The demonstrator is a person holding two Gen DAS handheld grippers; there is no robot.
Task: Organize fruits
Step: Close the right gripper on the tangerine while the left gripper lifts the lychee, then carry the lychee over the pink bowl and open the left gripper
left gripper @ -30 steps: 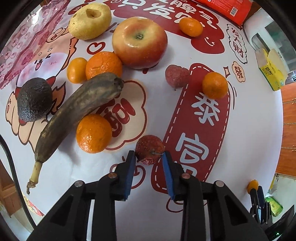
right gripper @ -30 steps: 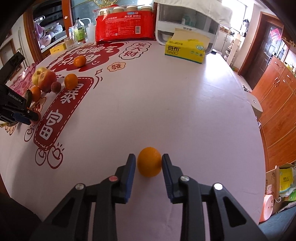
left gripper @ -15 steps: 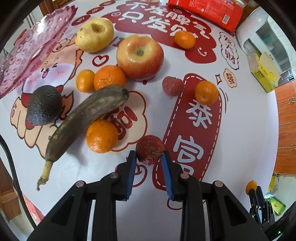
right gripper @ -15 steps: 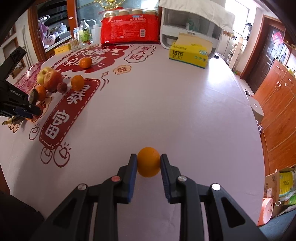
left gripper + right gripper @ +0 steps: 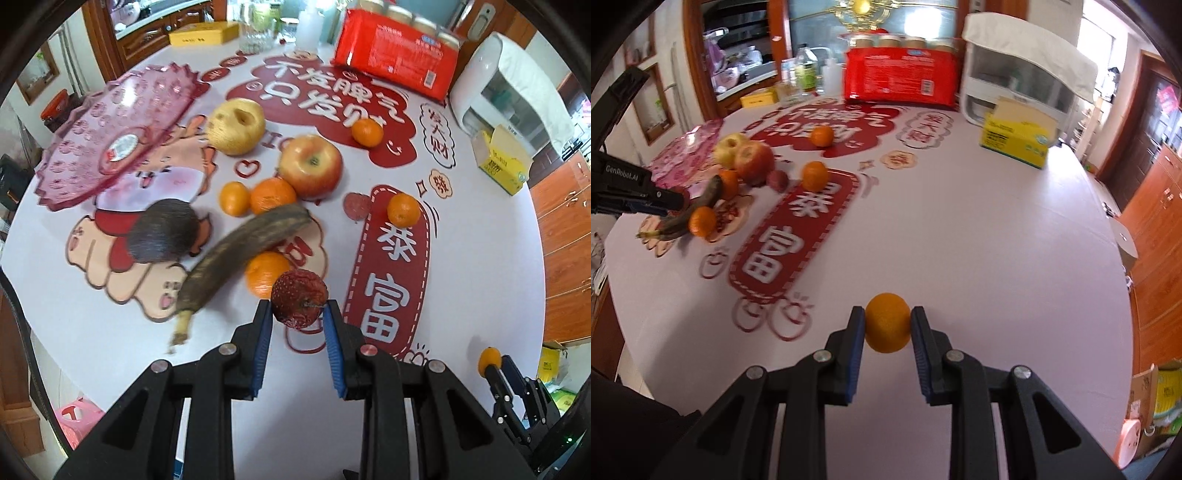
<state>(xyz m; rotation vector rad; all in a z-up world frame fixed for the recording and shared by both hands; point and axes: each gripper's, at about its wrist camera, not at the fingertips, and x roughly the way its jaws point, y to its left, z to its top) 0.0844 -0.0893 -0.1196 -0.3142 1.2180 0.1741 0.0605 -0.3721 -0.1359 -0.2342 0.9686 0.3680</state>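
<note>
My left gripper (image 5: pixel 298 308) is shut on a wrinkled dark red fruit (image 5: pixel 300 298) and holds it above the table. Beyond it lie a blackened banana (image 5: pixel 243 251), several oranges (image 5: pixel 266 273), an apple (image 5: pixel 310 165), a yellow pear (image 5: pixel 236 125), an avocado (image 5: pixel 164 230) and a second red fruit (image 5: pixel 356 206). A pink plastic fruit tray (image 5: pixel 110 136) lies at the far left. My right gripper (image 5: pixel 887 325) is shut on a small orange (image 5: pixel 887 328), lifted over the tablecloth's bare part. The left gripper also shows in the right wrist view (image 5: pixel 646 199).
A red package (image 5: pixel 399 55), a white appliance (image 5: pixel 509 88) and a yellow tissue box (image 5: pixel 498 162) stand at the table's far side. Bottles and jars (image 5: pixel 805 77) stand behind. Wooden cabinets (image 5: pixel 1160 221) are to the right, past the table edge.
Both grippers closed on their fruit and lifted: the left rose with the red fruit, the right rose with the small orange. More of the table and the pink tray came into view.
</note>
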